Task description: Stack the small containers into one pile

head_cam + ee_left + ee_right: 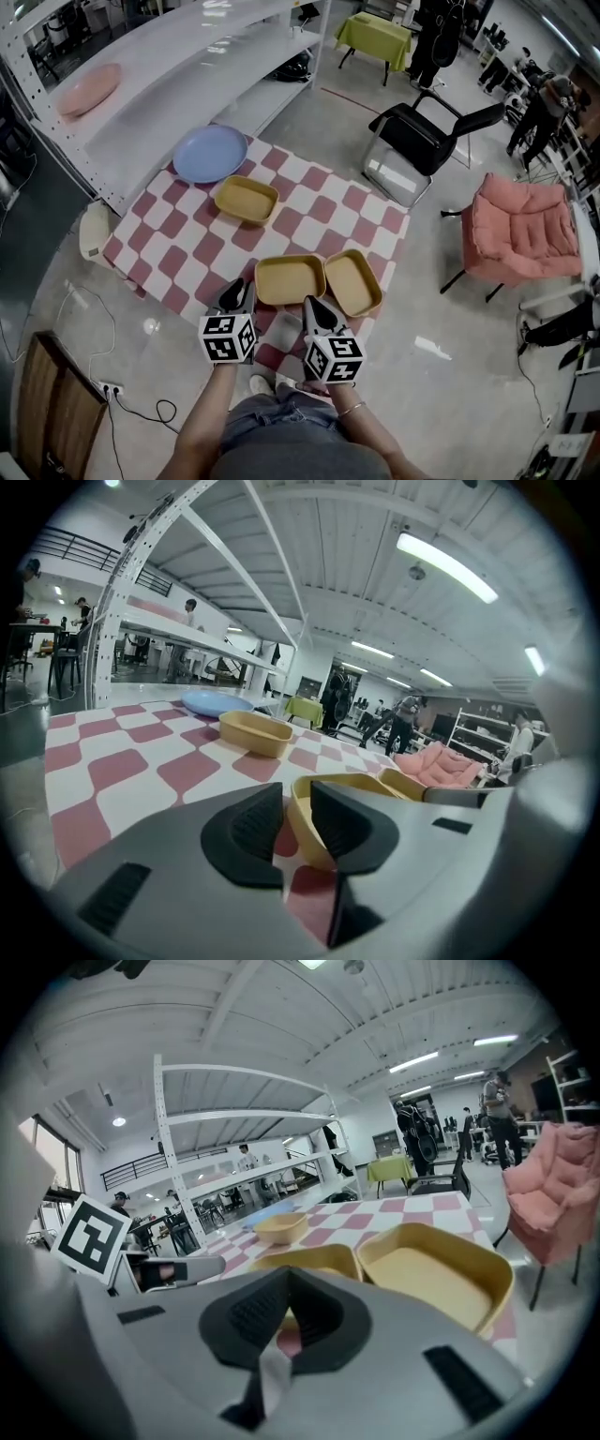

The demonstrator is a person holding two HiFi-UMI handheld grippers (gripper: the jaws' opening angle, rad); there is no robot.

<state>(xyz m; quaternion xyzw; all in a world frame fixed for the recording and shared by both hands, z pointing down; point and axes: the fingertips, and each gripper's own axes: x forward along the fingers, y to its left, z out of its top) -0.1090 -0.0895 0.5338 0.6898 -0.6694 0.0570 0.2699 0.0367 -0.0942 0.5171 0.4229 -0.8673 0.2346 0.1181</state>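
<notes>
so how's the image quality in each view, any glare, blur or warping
head view: fisheye bows the shelf rack, and a glare patch sits on the floor; left gripper view: round dark vignette, ceiling strip light blown out, left tongs soft up close; right gripper view: same vignette, right tongs blurred, yellow container sharp

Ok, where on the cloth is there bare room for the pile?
Bare cloth left of the near-left container, short of the blue plate; also right of the far container. Crowded at the near edge: near-right container beside it, left tool and right tool there.
</notes>
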